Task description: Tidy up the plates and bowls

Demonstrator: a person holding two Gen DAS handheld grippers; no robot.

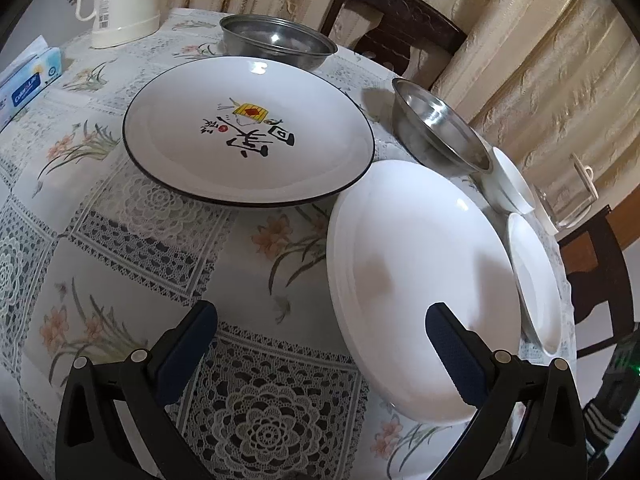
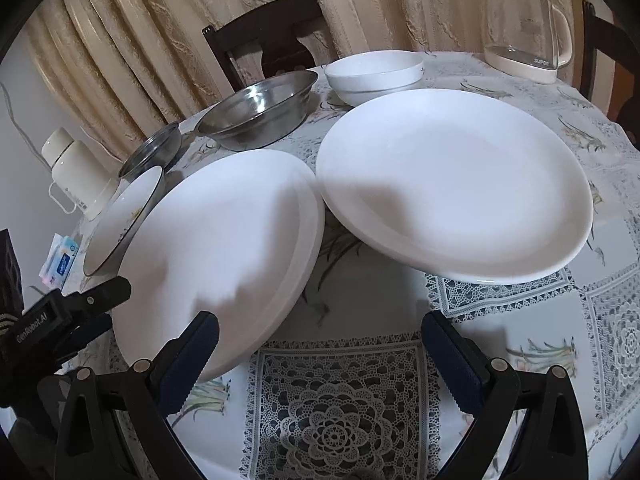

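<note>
Cream pleated curtains and dark wooden chairs ring a round counter [image 1: 132, 248] under a lace-and-flower cloth, and nearly everything on it lies loose, so the sorting looks barely begun.

Going left to right in the left wrist view: a blue tissue pack [image 1: 28, 80] sits at nine o'clock and a cream electric kettle [image 1: 116, 8] at eleven. Just right of the kettle stands a first stainless steel bowl [image 1: 276, 40], by itself. Below it, toward the centre, lies a large white black-rimmed plate with painted characters [image 1: 248, 132], also single. A second stainless steel bowl [image 1: 436, 128] rests at two o'clock, well apart from the first. At four o'clock is a plain white round plate [image 1: 420, 276]; its edge shows stepped lines, which may mean a plate beneath it, though I cannot tell for sure. Right of that come a small white ceramic bowl [image 1: 512, 180] and another plain white plate [image 1: 536, 280], which the right wrist view shows lying just beside the first, perhaps overlapping. A clear glass jug with a cream base [image 2: 520, 24] stands at one o'clock there.

Both left tongs [image 1: 320, 344] and right tongs [image 2: 320, 344] hover spread wide above bare cloth, pinching nothing.

My judgement: at most one stacking of white plates is done. Left are nesting the two steel bowls, gathering the plates into a pile, and placing the white bowl.
</note>
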